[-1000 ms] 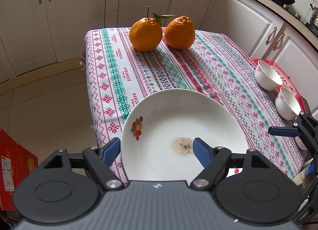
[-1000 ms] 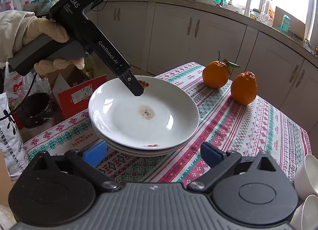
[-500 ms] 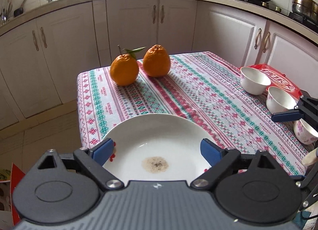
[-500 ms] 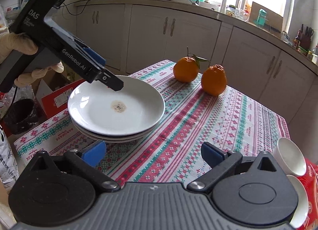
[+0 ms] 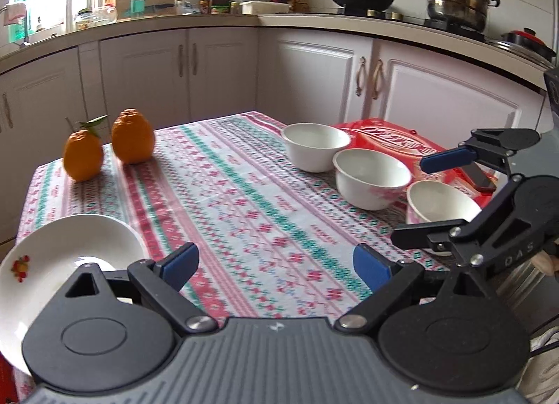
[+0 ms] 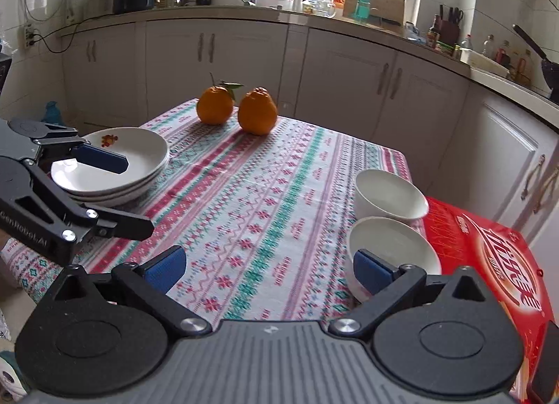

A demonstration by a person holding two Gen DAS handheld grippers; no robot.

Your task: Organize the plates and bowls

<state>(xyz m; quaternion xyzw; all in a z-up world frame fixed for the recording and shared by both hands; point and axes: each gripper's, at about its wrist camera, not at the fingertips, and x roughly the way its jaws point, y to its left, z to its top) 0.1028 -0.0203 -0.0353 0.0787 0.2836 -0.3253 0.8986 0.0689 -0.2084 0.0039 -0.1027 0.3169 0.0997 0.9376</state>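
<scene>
Plates point(image 6: 115, 166) sit stacked at the left edge of the tabletop point(image 5: 244, 201), and three bowls point(image 5: 372, 178) stand in a row along the right edge, beside a red box point(image 6: 489, 257). Both the left tongs point(image 5: 276, 262) and the right tongs point(image 6: 267, 269) are wide and hold nothing. I judge the bowls come next: approach one rim from above, close on its wall, lift straight, then nest it gently into the neighbour.

Left gripper point(image 5: 276, 264), jaws wide apart, nothing between them, above patterned desk point(image 5: 244, 201). Stacked plates point(image 5: 52, 264) at lower left; two oranges point(image 5: 108, 149) beyond; three white bowls point(image 5: 370, 177) at right beside right gripper point(image 5: 429, 194).
</scene>
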